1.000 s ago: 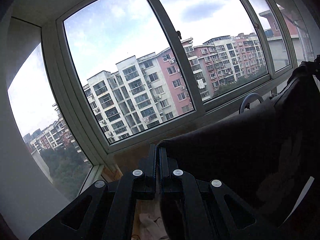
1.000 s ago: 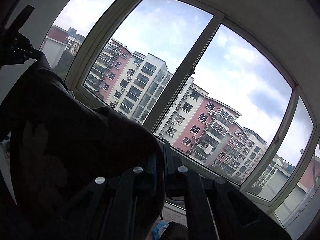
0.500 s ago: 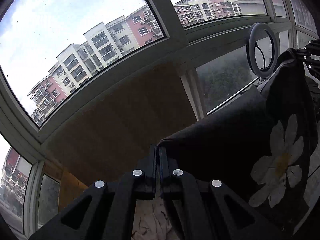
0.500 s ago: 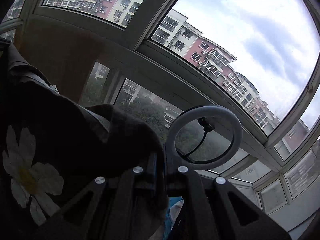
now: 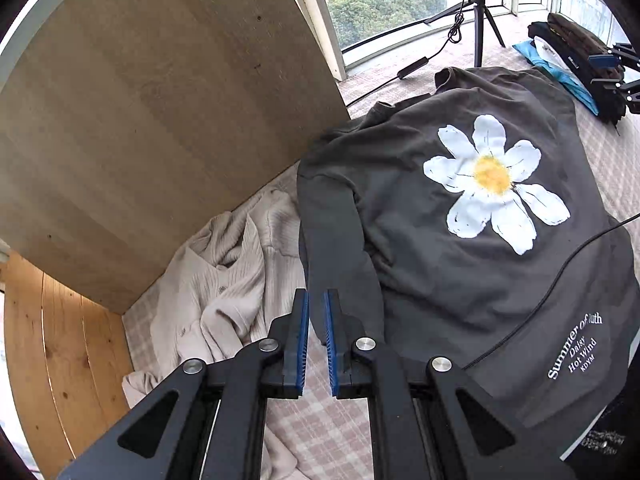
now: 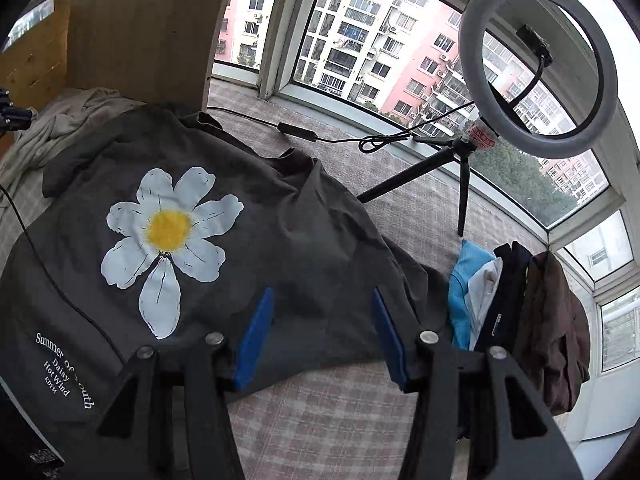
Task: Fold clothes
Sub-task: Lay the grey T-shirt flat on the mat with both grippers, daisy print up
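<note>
A dark grey sweatshirt (image 5: 400, 208) with a white and yellow daisy print (image 5: 492, 176) lies spread, back up, on the checked cover (image 6: 320, 412). My left gripper (image 5: 316, 304) hangs over its left sleeve. The blue pads stand a narrow gap apart and are opening, and no cloth is pinched between them. My right gripper (image 6: 322, 300) is over the sweatshirt's (image 6: 280, 220) right side. Its jaws are opening wide, with fabric lying below the gap and nothing pressed.
A beige ribbed knit (image 5: 228, 280) lies crumpled left of the sweatshirt, against a wooden board (image 5: 160, 120). A ring light (image 6: 536, 64) on a tripod stands by the window. A stack of folded clothes (image 6: 520, 304) sits at the right. A black cable (image 5: 560, 276) crosses the sweatshirt.
Both grippers swung down from facing the window to facing the cover. The sweatshirt, held up in shut jaws before, now lies spread out. Both pairs of jaws have parted and let it go.
</note>
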A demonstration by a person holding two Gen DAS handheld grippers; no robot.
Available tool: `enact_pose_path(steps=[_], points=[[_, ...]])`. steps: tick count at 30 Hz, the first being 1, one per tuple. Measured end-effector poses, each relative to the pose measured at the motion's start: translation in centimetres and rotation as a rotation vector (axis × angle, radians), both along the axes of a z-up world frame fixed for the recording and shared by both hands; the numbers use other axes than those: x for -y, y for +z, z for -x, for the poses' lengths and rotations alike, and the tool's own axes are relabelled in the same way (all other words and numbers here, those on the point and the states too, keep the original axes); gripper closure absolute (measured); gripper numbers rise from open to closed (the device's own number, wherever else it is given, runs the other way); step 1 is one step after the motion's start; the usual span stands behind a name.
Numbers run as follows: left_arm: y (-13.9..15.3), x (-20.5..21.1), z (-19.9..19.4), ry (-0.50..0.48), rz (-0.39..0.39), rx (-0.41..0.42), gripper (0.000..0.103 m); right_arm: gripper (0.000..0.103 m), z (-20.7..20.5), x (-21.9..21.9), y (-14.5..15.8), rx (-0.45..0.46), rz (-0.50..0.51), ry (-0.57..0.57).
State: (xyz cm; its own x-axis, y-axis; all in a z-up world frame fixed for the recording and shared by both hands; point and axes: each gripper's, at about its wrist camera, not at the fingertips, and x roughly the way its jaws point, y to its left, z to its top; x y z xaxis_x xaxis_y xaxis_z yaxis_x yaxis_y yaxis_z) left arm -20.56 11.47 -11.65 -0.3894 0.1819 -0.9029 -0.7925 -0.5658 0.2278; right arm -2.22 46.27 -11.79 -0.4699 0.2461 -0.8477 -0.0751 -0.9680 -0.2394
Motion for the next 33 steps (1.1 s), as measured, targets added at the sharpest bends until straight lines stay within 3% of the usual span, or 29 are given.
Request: enact_pose_path(steps=[2,9,13,17,19,20,21,24,28,30,33], points=[[-1.0,3.3,-3.0,0.027,-0.014,0.053,0.086,0.053,-4.7,0.5,-0.7,-0.002,0.067,-0.014],[-6.4,11.0,-16.2,0.133,-0.017,0.233,0.086,0.053,-18.2,3.5,-9.0,0.114,0.302,-0.079],[-8.9,11.9,-21.2,0.166,-0.039,0.312,0.085,0.053,-20.8,6.8,-12.9,0.154,0.396,-0.046],[-10.2,11.8,-23.4,0.184,-0.022,0.318,0.085,0.053,-20.7,9.2,-15.3,0.210,0.374,-0.005],[-10.0,12.0,-23.8,0.197,-0.036,0.317,0.085,0.052,-20.9,10.2,-15.5,0.200,0.370,0.026],[-9.8,12.2,-23.8,0.206,-0.042,0.311,0.085,0.063,-20.9,10.5,-15.4,0.198,0.385,0.042],[-9.6,12.3,-23.9,0.214,-0.045,0.302,0.085,0.096,-21.0,10.9,-15.3,0.195,0.403,0.054],[-8.8,12.7,-24.3,0.225,-0.056,0.279,0.085,0.100,-21.9,10.9,-13.5,0.135,0.484,0.056],[-8.1,13.0,-24.9,0.234,-0.066,0.259,0.083,0.100,-27.0,8.4,-6.6,-0.035,0.528,0.026],[-8.1,13.1,-25.3,0.236,-0.073,0.258,0.080,0.100,-31.3,5.1,-3.7,-0.120,0.535,-0.052],[-8.4,12.8,-25.8,0.232,-0.083,0.265,0.078,0.100,-36.3,0.0,-2.9,-0.189,0.553,-0.236]])
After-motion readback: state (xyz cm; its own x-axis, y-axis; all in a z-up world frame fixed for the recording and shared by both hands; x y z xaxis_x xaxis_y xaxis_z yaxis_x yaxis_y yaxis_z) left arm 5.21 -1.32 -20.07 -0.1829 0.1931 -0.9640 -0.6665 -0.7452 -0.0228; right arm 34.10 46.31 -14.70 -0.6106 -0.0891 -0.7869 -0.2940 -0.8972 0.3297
